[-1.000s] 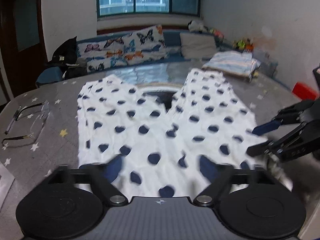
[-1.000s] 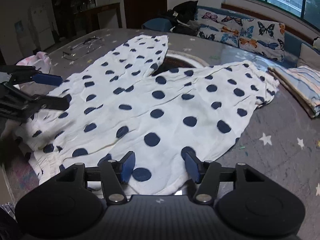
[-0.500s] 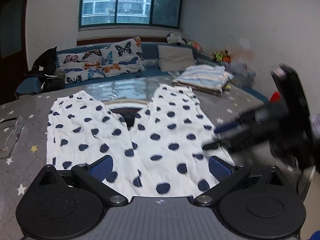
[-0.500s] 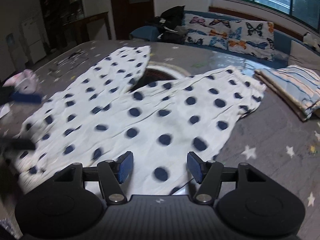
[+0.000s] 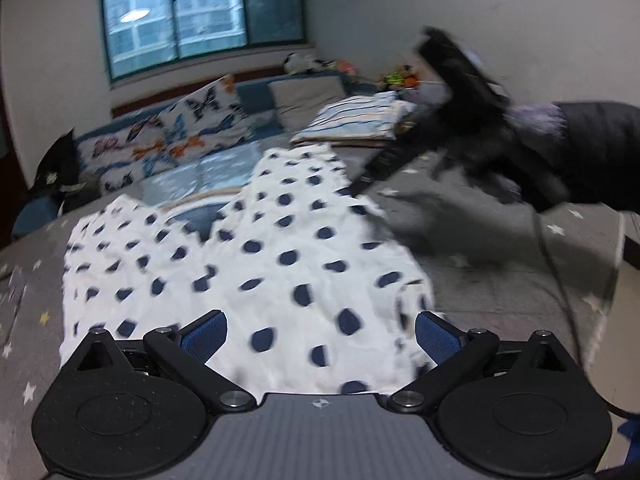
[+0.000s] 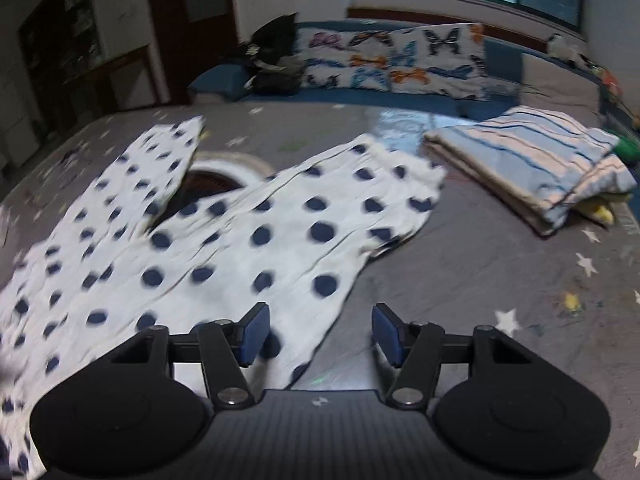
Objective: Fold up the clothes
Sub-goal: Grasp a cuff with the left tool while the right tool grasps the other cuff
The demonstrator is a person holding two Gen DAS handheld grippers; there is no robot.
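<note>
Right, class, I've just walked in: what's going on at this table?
A person with a gripper in each hand is about to fold polka-dot trousers spread flat on a starry grey tablecloth. The left gripper hangs open over the waist end. The right gripper is at the trousers' outer edge; its jaws are closing slightly, gripping nothing. A folded striped blanket lies beyond. No fold has been made yet.

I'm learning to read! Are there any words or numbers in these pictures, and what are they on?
No words or numbers can be read here.
The dotted pants carry only dots.
The cushions show only butterflies.
The black bag has a pale patch, too blurred to read.
Each gripper body bears only a small round mark, no letters.
</note>
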